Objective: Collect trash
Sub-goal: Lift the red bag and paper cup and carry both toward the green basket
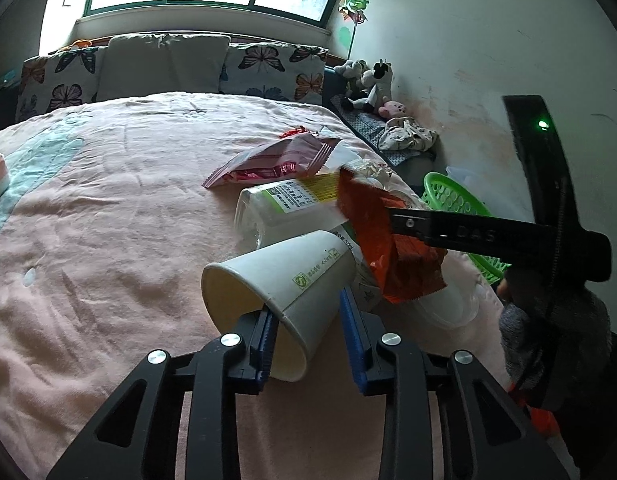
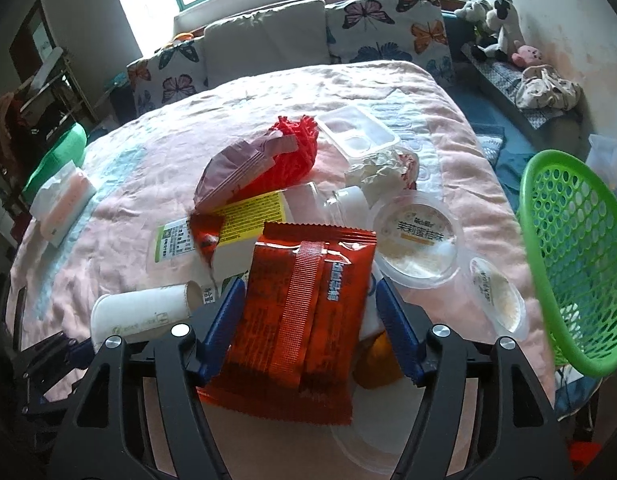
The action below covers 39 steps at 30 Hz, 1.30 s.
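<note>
A white paper cup (image 1: 284, 276) lies on its side on the pink bedspread (image 1: 108, 220), mouth toward the camera. My left gripper (image 1: 306, 304) straddles its lower wall, one blue finger (image 1: 264, 340) in the mouth and the other outside. A gap shows by the outer pad, so it is open. An orange snack wrapper (image 2: 304, 320) sits tilted between the blue pads of my right gripper (image 2: 308, 284), which stand apart from its edges: open. In the left wrist view that wrapper (image 1: 388, 240) hangs under a right finger (image 1: 448, 232). The cup (image 2: 140, 312) and left gripper (image 2: 64, 352) show at the lower left of the right wrist view.
More trash is piled on the bed: a labelled plastic bottle (image 2: 236, 224), a pink wrapper (image 2: 236, 172), red netting (image 2: 300, 148), a clear tray (image 2: 356, 136), crumpled paper (image 2: 376, 172) and two round plastic tubs (image 2: 416, 240). A green basket (image 2: 568, 260) stands off the bed's right edge.
</note>
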Tool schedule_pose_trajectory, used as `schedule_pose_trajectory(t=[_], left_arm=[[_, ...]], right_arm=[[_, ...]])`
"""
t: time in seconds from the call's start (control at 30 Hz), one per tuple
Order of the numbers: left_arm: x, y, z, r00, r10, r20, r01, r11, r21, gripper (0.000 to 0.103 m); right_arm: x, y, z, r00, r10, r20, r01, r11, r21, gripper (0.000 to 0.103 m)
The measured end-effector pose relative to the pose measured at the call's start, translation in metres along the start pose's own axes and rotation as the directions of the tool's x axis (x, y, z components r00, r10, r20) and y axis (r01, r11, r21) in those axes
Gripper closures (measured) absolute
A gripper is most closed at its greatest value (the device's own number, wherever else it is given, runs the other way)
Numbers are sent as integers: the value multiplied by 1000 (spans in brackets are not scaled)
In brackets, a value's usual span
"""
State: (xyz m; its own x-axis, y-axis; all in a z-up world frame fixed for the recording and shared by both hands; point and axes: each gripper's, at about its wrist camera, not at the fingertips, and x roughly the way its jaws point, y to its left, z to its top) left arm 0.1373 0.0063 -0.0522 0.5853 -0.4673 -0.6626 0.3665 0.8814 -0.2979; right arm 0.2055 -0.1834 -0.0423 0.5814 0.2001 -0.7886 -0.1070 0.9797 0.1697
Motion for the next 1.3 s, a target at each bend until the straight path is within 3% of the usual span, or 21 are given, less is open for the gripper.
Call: schedule_pose_trajectory(t=[0.23, 0.53, 0.6, 0.87, 1.07, 1.3], left_arm=[[3, 4, 0, 1000, -18, -13, 18, 1000, -19, 73], [9, 3, 1, 999, -45, -17, 45, 999, -20, 73], [8, 1, 0, 999, -52, -16, 52, 999, -15, 81], [-4, -6, -3, 998, -69, -3, 69, 998, 1, 95], [-27, -15, -5, 996, -83, 19, 83, 996, 12, 99], [-50, -37, 8, 991, -120, 68, 117, 992, 49, 99]], right_arm=[[6, 6, 2, 999, -51, 4, 51, 998, -41, 30], [-4, -1, 1, 999, -23, 28, 24, 1000, -21, 46], [-11, -2, 0, 999, -14, 41, 15, 1000, -22, 47], [-43, -8, -1, 995, 6, 104, -4, 1000, -19, 47], [-69, -33, 1, 989, -18, 149, 17, 1000, 9, 47], [-88, -94, 3, 974, -131, 184, 118, 990, 78, 47]])
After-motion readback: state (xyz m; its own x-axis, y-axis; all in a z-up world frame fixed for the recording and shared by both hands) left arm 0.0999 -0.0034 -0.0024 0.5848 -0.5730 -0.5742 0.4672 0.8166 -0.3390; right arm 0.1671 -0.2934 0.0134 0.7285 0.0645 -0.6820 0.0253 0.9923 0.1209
